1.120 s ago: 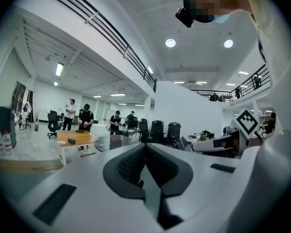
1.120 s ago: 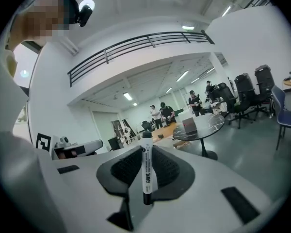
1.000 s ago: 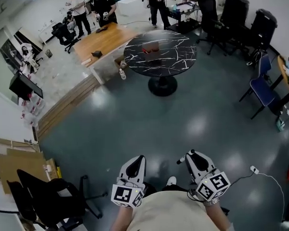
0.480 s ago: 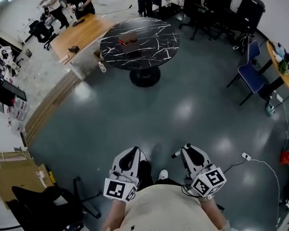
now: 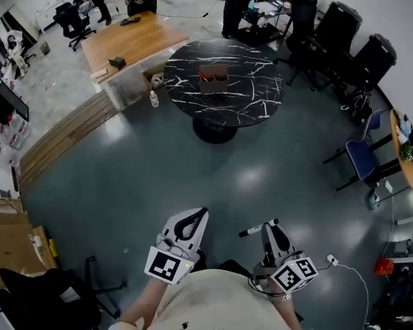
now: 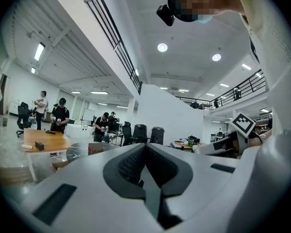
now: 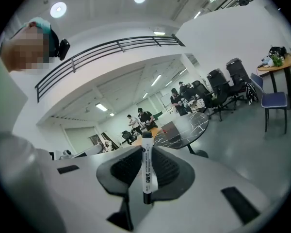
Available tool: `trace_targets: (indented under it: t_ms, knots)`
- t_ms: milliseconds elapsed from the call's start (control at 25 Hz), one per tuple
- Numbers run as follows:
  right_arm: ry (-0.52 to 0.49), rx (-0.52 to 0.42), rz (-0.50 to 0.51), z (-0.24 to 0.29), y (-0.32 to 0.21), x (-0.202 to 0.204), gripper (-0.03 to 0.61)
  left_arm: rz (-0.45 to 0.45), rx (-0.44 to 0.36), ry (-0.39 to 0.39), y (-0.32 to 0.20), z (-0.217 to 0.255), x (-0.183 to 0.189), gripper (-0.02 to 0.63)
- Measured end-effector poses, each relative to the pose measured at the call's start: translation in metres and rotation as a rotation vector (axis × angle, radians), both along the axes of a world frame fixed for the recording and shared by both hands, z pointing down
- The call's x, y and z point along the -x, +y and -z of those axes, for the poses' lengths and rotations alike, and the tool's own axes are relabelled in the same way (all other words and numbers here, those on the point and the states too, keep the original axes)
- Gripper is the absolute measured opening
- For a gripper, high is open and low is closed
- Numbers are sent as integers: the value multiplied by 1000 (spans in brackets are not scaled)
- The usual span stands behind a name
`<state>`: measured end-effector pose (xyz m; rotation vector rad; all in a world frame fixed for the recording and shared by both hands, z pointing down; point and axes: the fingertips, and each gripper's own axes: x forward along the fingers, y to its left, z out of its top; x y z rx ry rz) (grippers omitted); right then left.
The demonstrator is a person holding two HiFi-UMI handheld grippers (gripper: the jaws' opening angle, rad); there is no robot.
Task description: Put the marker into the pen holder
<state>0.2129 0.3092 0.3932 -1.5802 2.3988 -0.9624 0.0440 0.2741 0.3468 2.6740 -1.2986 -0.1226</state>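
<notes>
A white marker with a black cap (image 5: 257,227) lies crosswise in my right gripper (image 5: 269,228), low in the head view; its jaws are shut on it. In the right gripper view the marker (image 7: 147,169) stands upright between the dark pads. My left gripper (image 5: 195,216) hovers beside it over the floor, jaws shut with nothing between them (image 6: 146,148). The brown pen holder (image 5: 213,78) stands far ahead on a round black marble table (image 5: 251,95). In the right gripper view the table (image 7: 186,126) and the holder (image 7: 168,128) lie beyond the marker's tip.
Grey floor lies between me and the table. Black office chairs (image 5: 334,29) stand at the back right, a blue chair (image 5: 361,158) at the right. A wooden bench (image 5: 127,40) and people are at the back left, a dark chair (image 5: 48,298) at my lower left.
The head view has swung, so the table now sits nearer the middle. Both grippers have dropped slightly in the picture, and the marker now sticks out to the left of the right gripper.
</notes>
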Motion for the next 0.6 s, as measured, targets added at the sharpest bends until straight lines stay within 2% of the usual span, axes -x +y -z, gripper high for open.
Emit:
trace_targets:
  t_ms: [160, 320, 480, 600]
  knots:
    - [42, -14, 13, 3, -30, 31, 83, 0, -35, 10, -41, 10, 28, 11]
    - [74, -10, 25, 3, -56, 39, 83, 9, -15, 44, -66, 8, 36, 12]
    - [102, 2, 52, -4, -84, 40, 83, 1, 45, -10, -84, -16, 34, 11]
    - [105, 8, 86, -11, -113, 38, 83, 33, 53, -19, -103, -19, 31, 12]
